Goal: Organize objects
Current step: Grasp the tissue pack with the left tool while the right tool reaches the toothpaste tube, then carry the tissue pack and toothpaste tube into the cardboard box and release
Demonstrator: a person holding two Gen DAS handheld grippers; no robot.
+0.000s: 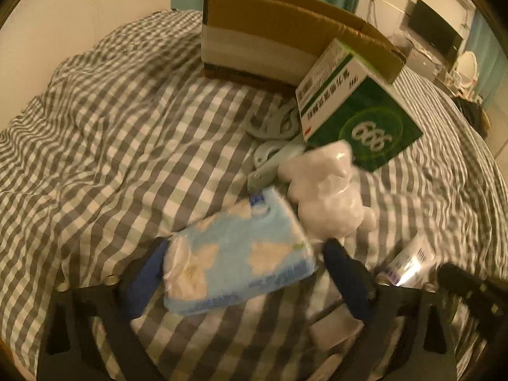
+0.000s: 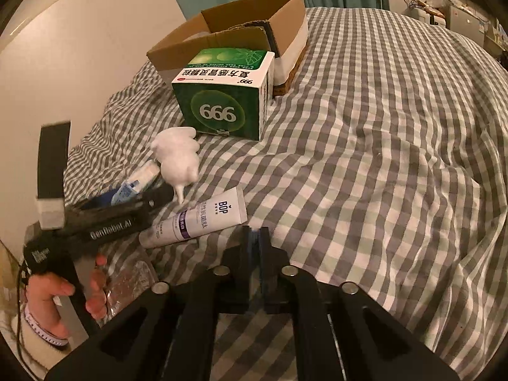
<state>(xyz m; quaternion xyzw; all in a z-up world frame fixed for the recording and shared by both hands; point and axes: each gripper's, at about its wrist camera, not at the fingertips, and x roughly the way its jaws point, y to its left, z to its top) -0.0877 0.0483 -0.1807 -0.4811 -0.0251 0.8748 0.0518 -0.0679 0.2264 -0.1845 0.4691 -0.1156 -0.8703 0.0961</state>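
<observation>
Left gripper (image 1: 241, 273) has its jaws spread wide w/ a soft light-blue plastic tissue pack (image 1: 238, 257) sitting between the blue pads. Can't tell if the pads actually touch it, looks like a loose fit on both sides. Left-cam pic is pretty blurry tbh. In the right cam you can see the person's hand (image 2: 63, 295) wrapped around the left gripper's black handle.

Right gripper (image 2: 255, 238) has its jaws pressed together, nothing between them, hovering over the grey-and-white checked bedspread (image 2: 381, 158).

Stuff on the bed:
- open brown cardboard box w/ a white band round its lower part (image 2: 254, 31), towards the far edge of the bed, by the wall and the green curtain
- green and white cardboard medicine box marked 999 (image 2: 222, 95), touching the front of the cardboard box
- lumpy white plastic bag of cotton-ish stuff (image 2: 177, 155), just in front of the medicine box
- white tube w/ purple band, printed BOP (image 2: 197, 222), lying flat on the near side of the white bag, just beside the left gripper's body
- some pale grey plastic hooks/hangers (image 1: 273, 127), left of the medicine box in the left cam, too blurry to say more
- clear crinkly plastic packet (image 2: 130, 282) by the person's hand at the near edge

Tissue pack is on the near part of the bed, well apart from the cardboard box.
</observation>
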